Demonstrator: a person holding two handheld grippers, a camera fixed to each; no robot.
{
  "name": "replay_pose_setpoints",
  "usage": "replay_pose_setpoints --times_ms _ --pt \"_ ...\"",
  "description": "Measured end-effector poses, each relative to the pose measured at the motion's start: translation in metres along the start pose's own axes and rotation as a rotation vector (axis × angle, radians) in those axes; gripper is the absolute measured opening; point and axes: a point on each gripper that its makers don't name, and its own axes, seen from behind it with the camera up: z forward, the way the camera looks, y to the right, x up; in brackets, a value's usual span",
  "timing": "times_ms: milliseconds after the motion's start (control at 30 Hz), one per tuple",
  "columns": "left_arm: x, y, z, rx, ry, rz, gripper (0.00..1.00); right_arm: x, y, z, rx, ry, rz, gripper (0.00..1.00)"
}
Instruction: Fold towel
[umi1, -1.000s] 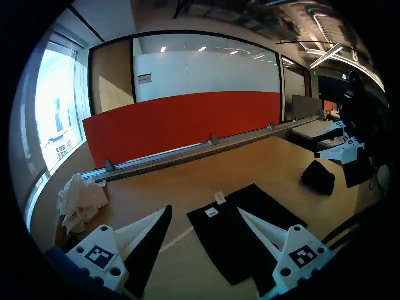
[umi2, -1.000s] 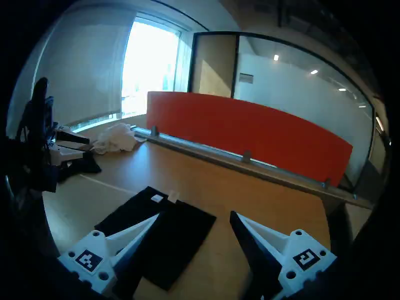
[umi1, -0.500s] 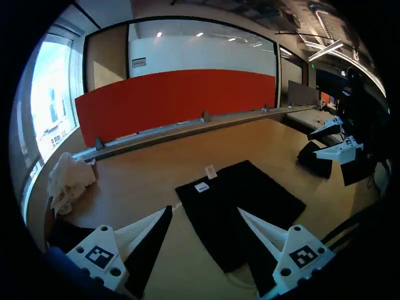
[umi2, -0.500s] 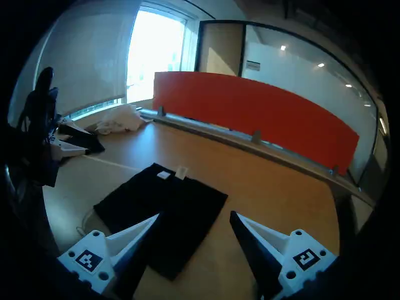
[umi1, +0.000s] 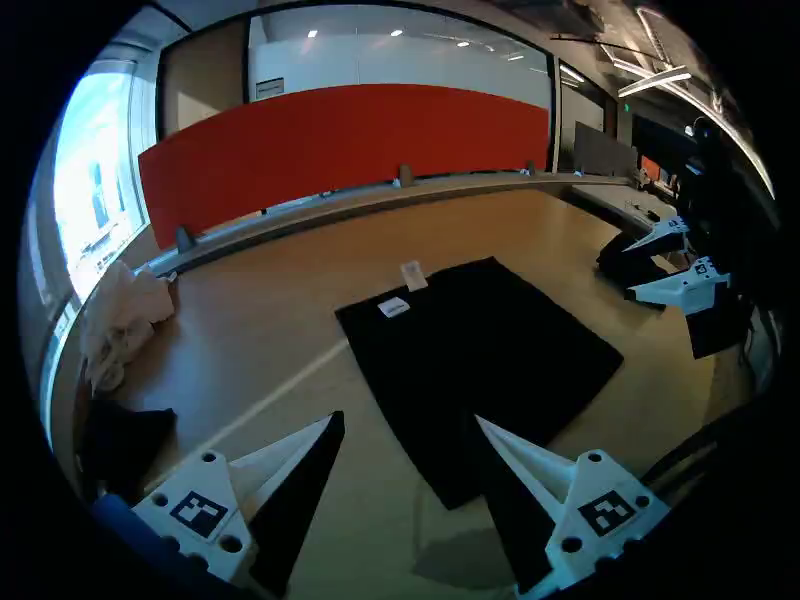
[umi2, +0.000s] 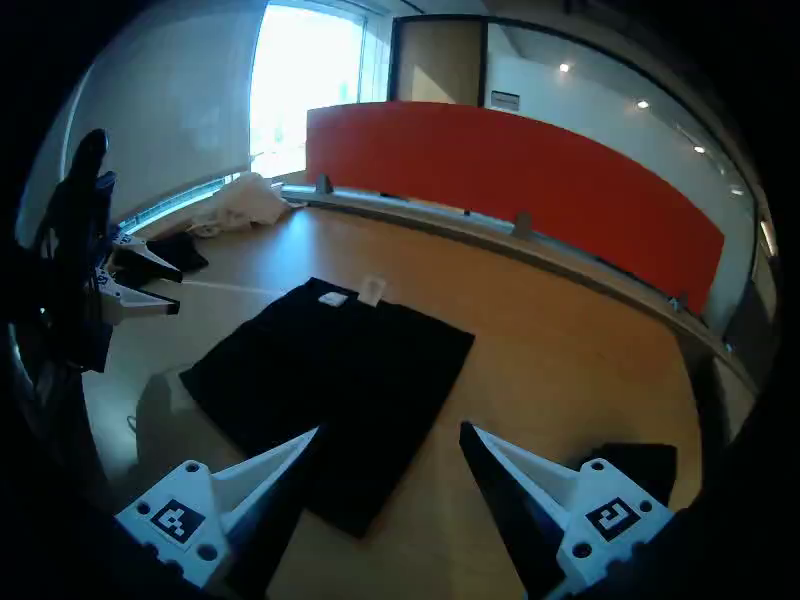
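A black towel (umi1: 470, 350) lies flat on the wooden table (umi1: 300, 290), two white tags at its far edge. In the left gripper view, my left gripper (umi1: 408, 420) hovers open above the towel's near corner, nothing between its fingers. At the far right of that view, beyond the towel, is the right gripper (umi1: 668, 268). In the right gripper view the towel (umi2: 340, 365) spreads ahead, and my right gripper (umi2: 390, 430) is open over its near edge, empty. At the far left of this view a hand holds the left gripper (umi2: 145, 280).
An orange divider panel (umi1: 340, 140) on a metal rail runs along the table's far side. A crumpled white cloth (umi1: 115, 315) lies by the window. A dark cloth (umi1: 120, 445) sits near the left gripper. Another dark cloth (umi2: 635, 462) lies near the right gripper.
Both grippers have tipped downward and come lower toward the table. The towel now looks larger and sits more centrally in each view. Both grippers stay open.
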Motion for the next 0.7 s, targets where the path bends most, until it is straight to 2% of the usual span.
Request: replay_pose_setpoints --times_ms 300,700 --pt "-0.039 0.004 0.017 -0.006 -0.082 0.010 0.85 -0.032 -0.009 0.007 0.010 -0.049 0.011 1.00" --pt "-0.072 0.025 0.025 -0.045 -0.135 0.016 0.85 -0.064 -0.018 0.013 0.016 -0.090 0.034 1.00"
